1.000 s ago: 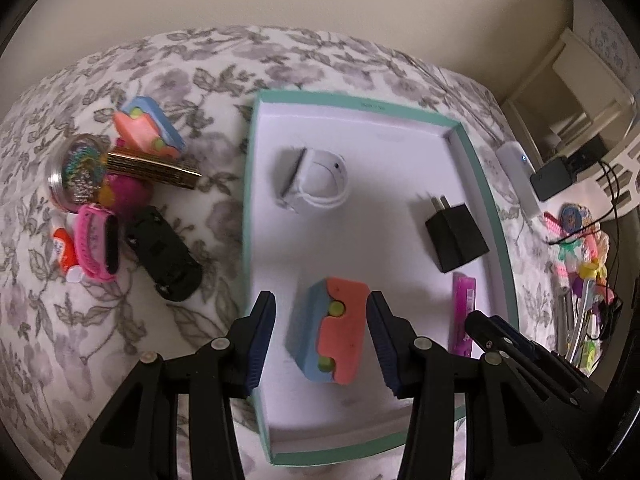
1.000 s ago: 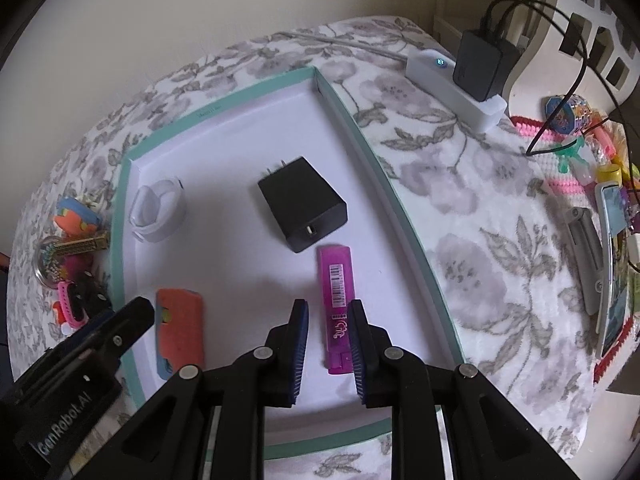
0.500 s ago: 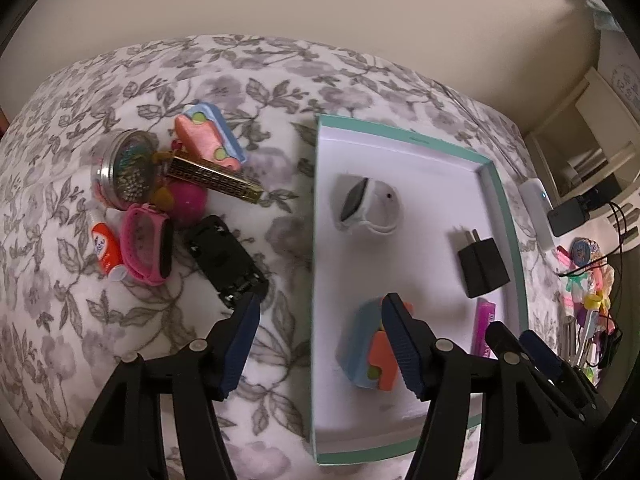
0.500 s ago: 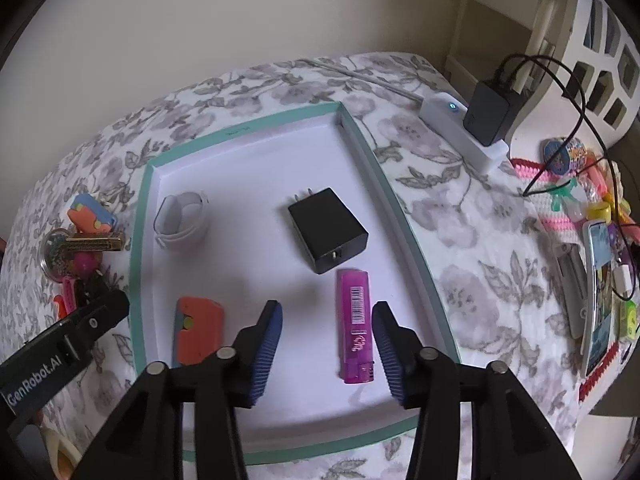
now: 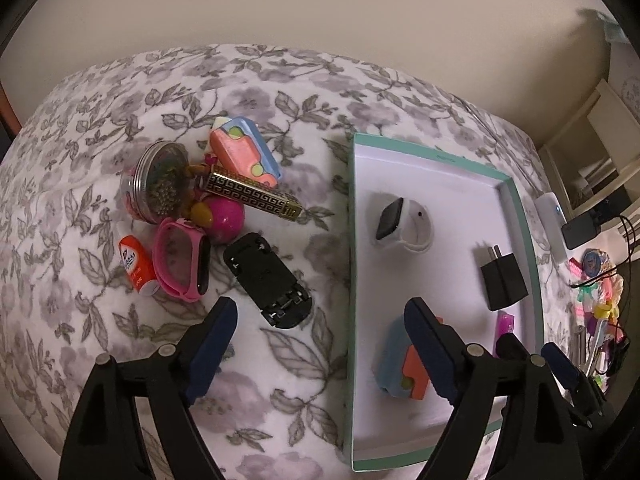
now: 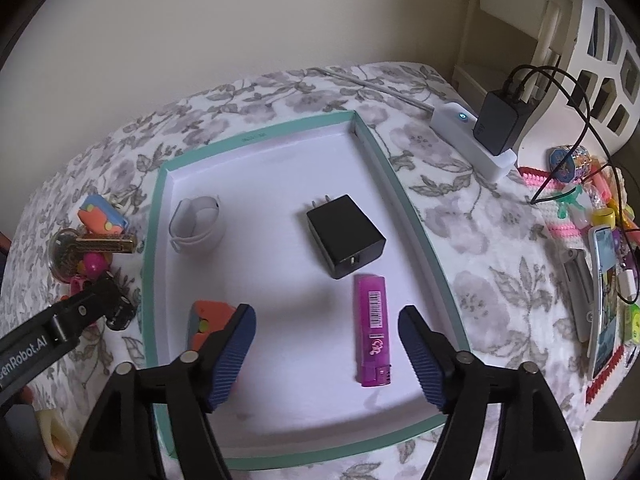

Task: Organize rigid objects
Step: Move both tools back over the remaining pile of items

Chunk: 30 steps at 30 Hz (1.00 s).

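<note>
Teal-rimmed tray (image 6: 154, 216) on the floral cloth (image 5: 280, 360) holds four items: one white watch (image 6: 196, 224), one black charger (image 6: 346, 236), one pink lighter (image 6: 372, 330), one orange-blue toy car (image 5: 400, 368). Outside, left of it: one second toy car (image 5: 244, 148), one black holder (image 5: 266, 280), one pink band (image 5: 182, 258). Left gripper (image 5: 322, 344) and right gripper (image 6: 326, 354): jaws have just been opening, now wide apart, gripping nothing.
</note>
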Each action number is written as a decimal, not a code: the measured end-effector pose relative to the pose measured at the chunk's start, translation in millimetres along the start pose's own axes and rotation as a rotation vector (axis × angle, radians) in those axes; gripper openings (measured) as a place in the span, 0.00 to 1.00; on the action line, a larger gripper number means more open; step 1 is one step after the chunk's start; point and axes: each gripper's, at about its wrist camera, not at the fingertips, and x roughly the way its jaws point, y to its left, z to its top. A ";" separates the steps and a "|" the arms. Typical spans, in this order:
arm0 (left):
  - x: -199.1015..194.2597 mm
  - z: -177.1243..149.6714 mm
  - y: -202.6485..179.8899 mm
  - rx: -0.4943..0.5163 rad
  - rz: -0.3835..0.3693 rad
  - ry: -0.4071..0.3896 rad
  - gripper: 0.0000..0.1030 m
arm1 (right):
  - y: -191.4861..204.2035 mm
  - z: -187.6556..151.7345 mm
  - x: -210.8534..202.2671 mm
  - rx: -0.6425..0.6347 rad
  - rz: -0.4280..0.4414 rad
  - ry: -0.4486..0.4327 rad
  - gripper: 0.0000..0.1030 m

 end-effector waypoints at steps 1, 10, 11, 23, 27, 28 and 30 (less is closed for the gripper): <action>-0.2 0.4 1.4 -0.003 0.001 -0.001 0.84 | 1.1 0.0 -0.4 -0.003 0.001 -0.003 0.79; -10.0 11.7 28.2 -0.044 0.017 -0.049 0.93 | 10.6 0.7 -5.5 -0.001 0.031 -0.032 0.96; -11.0 12.4 31.1 -0.050 0.014 -0.053 0.93 | 11.2 1.0 -5.6 -0.003 0.030 -0.034 0.96; -31.9 34.3 78.7 -0.114 0.048 -0.172 0.94 | 21.5 17.9 -27.4 0.036 0.050 -0.110 1.00; -41.1 41.8 96.4 -0.128 0.075 -0.228 0.95 | 35.1 29.3 -41.7 0.013 0.085 -0.158 1.00; -43.4 43.1 101.6 -0.137 0.076 -0.240 0.95 | 39.8 31.7 -45.2 0.003 0.089 -0.171 1.00; -47.2 45.6 110.1 -0.146 0.075 -0.262 0.95 | 48.8 37.6 -52.1 -0.011 0.115 -0.197 1.00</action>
